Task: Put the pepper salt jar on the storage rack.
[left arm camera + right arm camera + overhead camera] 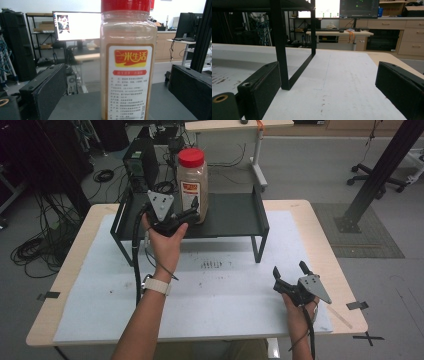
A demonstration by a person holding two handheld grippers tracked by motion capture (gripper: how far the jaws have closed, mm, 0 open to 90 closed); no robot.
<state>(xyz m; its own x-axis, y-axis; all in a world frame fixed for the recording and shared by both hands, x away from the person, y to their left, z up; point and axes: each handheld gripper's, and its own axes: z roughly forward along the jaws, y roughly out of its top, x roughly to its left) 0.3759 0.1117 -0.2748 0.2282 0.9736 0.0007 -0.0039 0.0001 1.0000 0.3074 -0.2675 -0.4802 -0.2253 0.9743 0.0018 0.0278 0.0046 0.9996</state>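
Jar [192, 185] of tan powder, red lid, upright on black shelf [235, 215]

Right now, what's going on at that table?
A person holds a gripper in each hand. The left gripper is up at the black shelf, its jaws open on either side of a red-capped spice jar standing there, not closed on it. The right gripper rests open over the white mat, holding nothing.
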